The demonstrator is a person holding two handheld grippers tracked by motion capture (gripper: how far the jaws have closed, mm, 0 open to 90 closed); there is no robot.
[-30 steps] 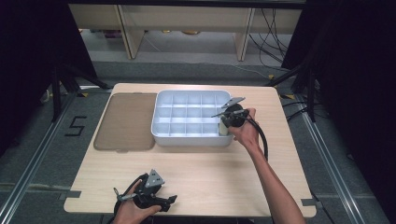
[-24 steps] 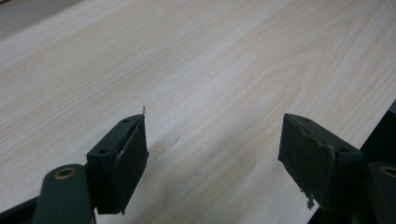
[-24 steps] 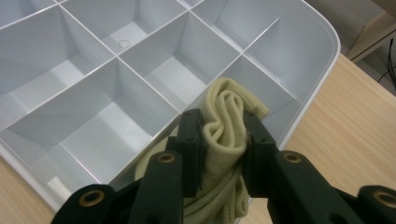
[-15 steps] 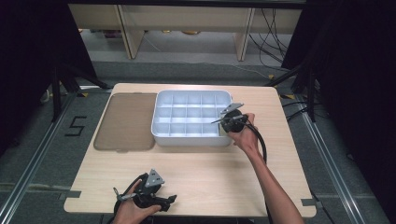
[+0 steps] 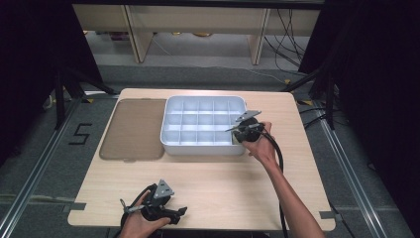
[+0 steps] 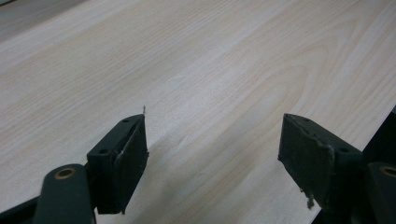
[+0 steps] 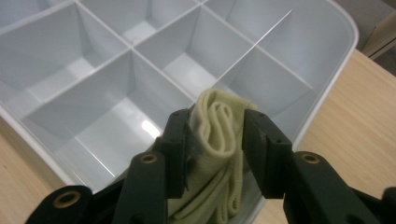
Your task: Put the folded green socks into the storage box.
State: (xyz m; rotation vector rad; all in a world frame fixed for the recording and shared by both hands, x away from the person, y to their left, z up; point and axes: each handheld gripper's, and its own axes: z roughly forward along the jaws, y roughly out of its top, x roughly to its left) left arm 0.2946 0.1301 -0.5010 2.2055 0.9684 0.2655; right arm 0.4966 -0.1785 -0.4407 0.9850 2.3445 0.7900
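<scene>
Table (image 5: 208, 193): pale wood, bearing everything.
Lid (image 5: 132, 129): brown, flat, just left of the tray.
Tray (image 5: 171, 106): white, gridded, mid-table.
Right gripper (image 7: 215, 140): at the tray's near-right corner, jaws just opening, cloth between them, grip loosening.
Left gripper (image 6: 212, 154): wide open, nothing held, low over bare wood.
Cloth (image 7: 217, 126): cream, folded, in the corner compartment.

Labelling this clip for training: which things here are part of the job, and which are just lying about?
In use: right gripper, rolled cream cloth, white divided tray.
Idle: brown lid, left gripper, table.
</scene>
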